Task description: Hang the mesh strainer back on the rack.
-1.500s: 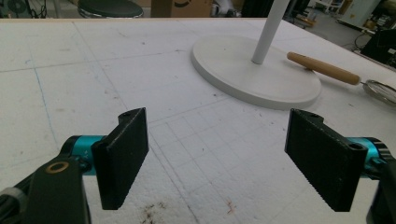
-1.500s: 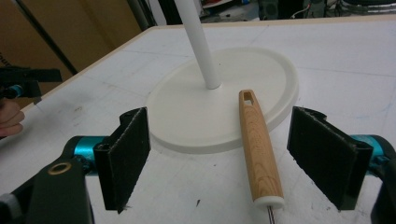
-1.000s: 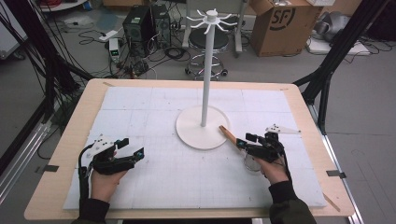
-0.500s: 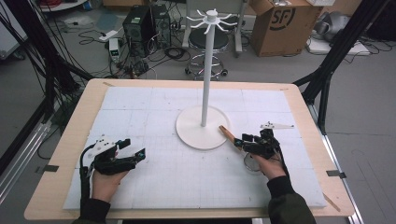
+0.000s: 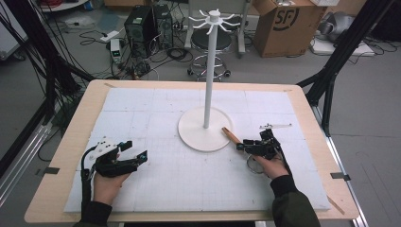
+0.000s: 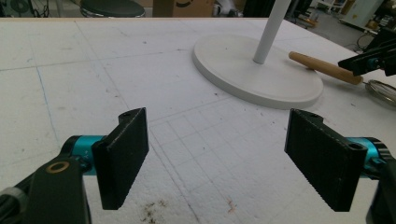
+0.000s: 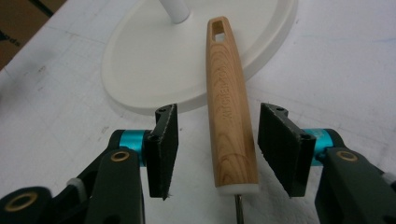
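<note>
Black left gripper (image 5: 135, 156) nearest, jaws spread wide over bare white foam mat (image 5: 156, 118), right gripper (image 7: 217, 149) straddling light wooden utensil handle (image 7: 229, 107) untouched, handle's slotted tip resting on round white stand base (image 5: 198, 130), tall white pole (image 5: 209, 71) beyond.

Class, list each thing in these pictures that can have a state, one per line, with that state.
Left tool: open, holding nothing.
Right tool: open, jaws either side of the handle.
Wooden handle: lying flat, its tip on the stand's base.
White stand: upright, hooks bare.
</note>
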The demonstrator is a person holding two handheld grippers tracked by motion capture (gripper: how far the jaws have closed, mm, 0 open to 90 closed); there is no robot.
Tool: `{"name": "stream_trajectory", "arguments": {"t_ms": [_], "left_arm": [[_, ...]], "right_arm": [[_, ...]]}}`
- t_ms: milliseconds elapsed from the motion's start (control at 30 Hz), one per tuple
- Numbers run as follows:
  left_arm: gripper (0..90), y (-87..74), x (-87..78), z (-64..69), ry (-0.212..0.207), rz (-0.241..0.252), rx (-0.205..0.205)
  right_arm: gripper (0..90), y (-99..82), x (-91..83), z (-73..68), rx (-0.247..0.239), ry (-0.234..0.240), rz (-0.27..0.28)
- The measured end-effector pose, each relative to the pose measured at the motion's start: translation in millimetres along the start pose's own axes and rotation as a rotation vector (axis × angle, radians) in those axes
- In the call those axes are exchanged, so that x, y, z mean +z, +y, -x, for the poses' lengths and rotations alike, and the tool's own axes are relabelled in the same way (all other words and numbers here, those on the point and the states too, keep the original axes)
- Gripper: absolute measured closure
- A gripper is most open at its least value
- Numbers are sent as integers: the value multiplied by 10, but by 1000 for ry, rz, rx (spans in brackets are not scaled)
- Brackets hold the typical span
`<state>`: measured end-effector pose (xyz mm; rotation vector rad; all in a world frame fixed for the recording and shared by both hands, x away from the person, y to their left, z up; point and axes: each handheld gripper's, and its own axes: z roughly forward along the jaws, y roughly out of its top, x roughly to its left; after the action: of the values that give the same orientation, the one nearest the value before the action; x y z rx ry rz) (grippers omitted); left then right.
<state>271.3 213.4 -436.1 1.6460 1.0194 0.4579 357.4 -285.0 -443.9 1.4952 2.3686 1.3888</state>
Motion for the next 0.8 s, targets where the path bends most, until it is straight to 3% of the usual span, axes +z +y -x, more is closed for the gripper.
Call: {"name": "stream_trajectory", "arguments": {"t_ms": [233,400,800], "left_arm": [[224,-1,3,0,3,-3,0],[224,-3,2,-2,2,-3,1],[223,-4,4,5,4,-1,-1]], "right_arm": [[504,89,15,-4,-2,-8,-54],[519,90,64,34,36,10,-96],[538,88,100,16,22,11,-106]]}}
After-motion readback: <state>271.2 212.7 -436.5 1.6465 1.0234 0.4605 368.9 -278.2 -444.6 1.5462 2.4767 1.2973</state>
